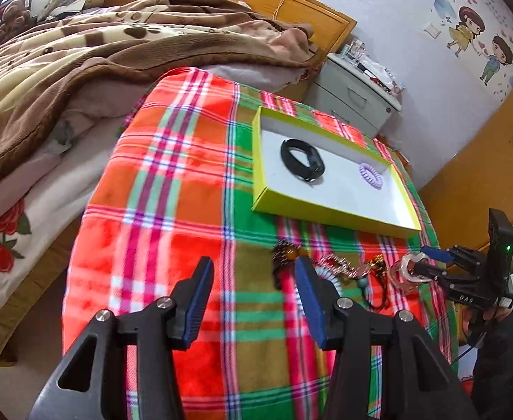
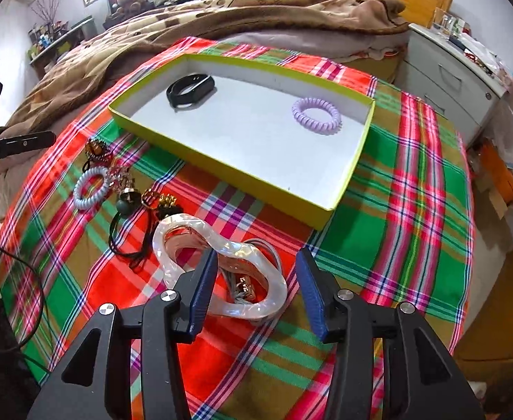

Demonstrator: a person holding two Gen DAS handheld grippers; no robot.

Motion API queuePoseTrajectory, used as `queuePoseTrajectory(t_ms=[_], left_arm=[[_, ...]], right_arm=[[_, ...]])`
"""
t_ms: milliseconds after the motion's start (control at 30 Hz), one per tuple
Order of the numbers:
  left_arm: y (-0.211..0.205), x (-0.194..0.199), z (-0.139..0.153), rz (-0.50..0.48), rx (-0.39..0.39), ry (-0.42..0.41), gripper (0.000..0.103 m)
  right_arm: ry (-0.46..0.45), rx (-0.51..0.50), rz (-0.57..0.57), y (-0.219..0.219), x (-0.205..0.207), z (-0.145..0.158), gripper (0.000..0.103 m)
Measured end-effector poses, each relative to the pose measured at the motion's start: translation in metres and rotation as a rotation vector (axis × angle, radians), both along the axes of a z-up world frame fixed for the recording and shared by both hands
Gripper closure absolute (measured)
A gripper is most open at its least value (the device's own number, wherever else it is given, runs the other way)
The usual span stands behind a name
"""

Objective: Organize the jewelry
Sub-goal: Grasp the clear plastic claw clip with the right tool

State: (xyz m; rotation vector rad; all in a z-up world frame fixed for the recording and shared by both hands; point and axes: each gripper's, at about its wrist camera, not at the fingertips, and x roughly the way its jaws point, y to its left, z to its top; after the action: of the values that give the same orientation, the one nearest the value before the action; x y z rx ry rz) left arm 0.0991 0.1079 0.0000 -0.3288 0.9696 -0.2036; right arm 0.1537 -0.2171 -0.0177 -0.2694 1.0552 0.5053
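A plaid cloth covers the table, and on it sits a shallow yellow-green box with a white floor. Inside the box lie a black band toward its far left corner and a lilac spiral hair tie toward the right. On the cloth in front of the box sits a cluster of loose pieces: a pale blue spiral tie, dark cords with gold charms and a pearly white wavy clip. The right gripper stands spread wide, its left finger through the clip's loop. The left gripper hovers released above the cloth, grasping nothing
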Motion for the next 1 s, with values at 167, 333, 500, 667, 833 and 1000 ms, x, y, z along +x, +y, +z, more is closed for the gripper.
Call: queuePoseTrajectory(t_ms=[167,333,500,667,833,1000], left_arm=[[0.004,-0.005,-0.005,0.007,-0.004,0.014,0.053],[0.001,-0.007,-0.008,-0.004,0.004,0.023,0.053],[0.0,-0.009,-0.013,-0.002,0.003,0.042,0.053],[-0.002,-0.01,-0.017,-0.008,-0.004,0.049,0.053],[-0.011,-0.013,-0.019,-0.037,-0.008,0.057,0.053],[-0.022,-0.015,-0.019,-0.07,0.005,0.058,0.053]], right_arm=[[0.031,-0.003,0.002,0.001,0.002,-0.001,0.056],[0.047,-0.021,0.013,0.007,-0.008,-0.001,0.059],[0.082,-0.043,-0.041,0.006,-0.018,-0.001,0.063],[0.163,-0.025,-0.073,0.009,-0.025,-0.004,0.063],[0.151,-0.073,-0.072,0.012,-0.024,-0.008,0.065],[0.112,-0.065,-0.077,0.013,-0.034,-0.003,0.091]])
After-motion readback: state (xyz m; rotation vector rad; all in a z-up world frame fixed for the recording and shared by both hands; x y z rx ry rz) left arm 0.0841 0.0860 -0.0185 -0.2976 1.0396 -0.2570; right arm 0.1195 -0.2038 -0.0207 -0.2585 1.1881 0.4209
